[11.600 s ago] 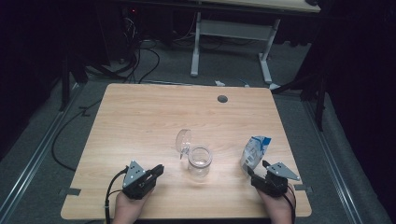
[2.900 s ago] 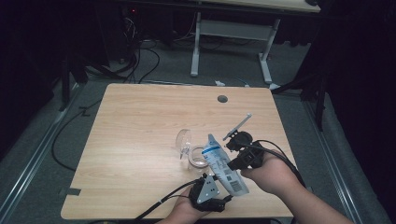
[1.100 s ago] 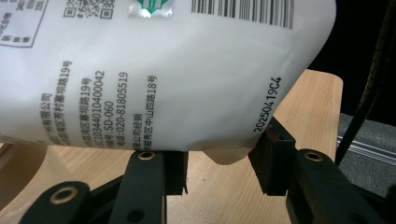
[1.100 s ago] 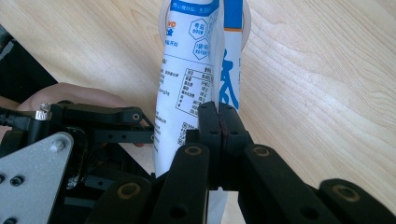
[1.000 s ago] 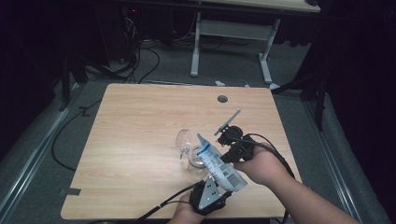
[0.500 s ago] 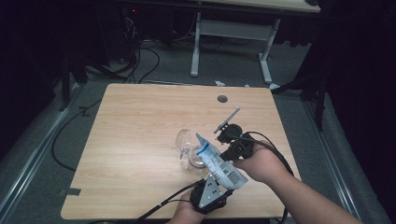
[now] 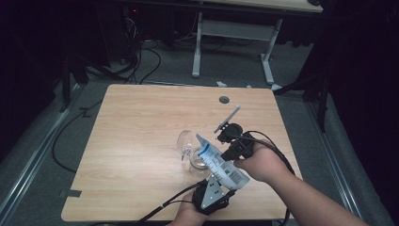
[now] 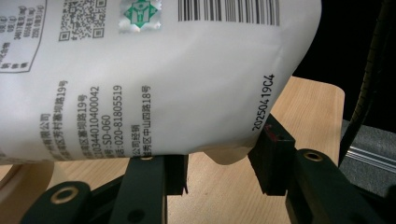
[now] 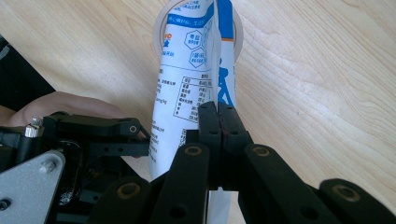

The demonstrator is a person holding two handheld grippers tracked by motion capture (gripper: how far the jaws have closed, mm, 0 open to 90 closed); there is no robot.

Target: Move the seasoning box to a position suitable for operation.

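Right gripper (image 9: pixel 218 122) from right, jaws pinched on pouch (image 7: pixel 219 161) edge over jar (image 7: pixel 199 165); left gripper (image 8: pixel 219 161) under, gripping pouch bottom.

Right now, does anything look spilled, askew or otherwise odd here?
Nothing spilled. The pouch is tilted over the jar on purpose, held by both grippers. A second clear glass piece lies beside the jar.

On the table (image 7: pixel 141 141) there is one white and blue pouch (image 7: pixel 219 162), near the lower middle of the frame. There is one glass jar (image 7: pixel 198 162) under the pouch and one clear lid (image 7: pixel 186 141) just beside the jar. There are two grippers, the left gripper (image 7: pixel 212 190) and the right gripper (image 7: pixel 234 146). The table has one round hole (image 7: pixel 224 100), upper middle.
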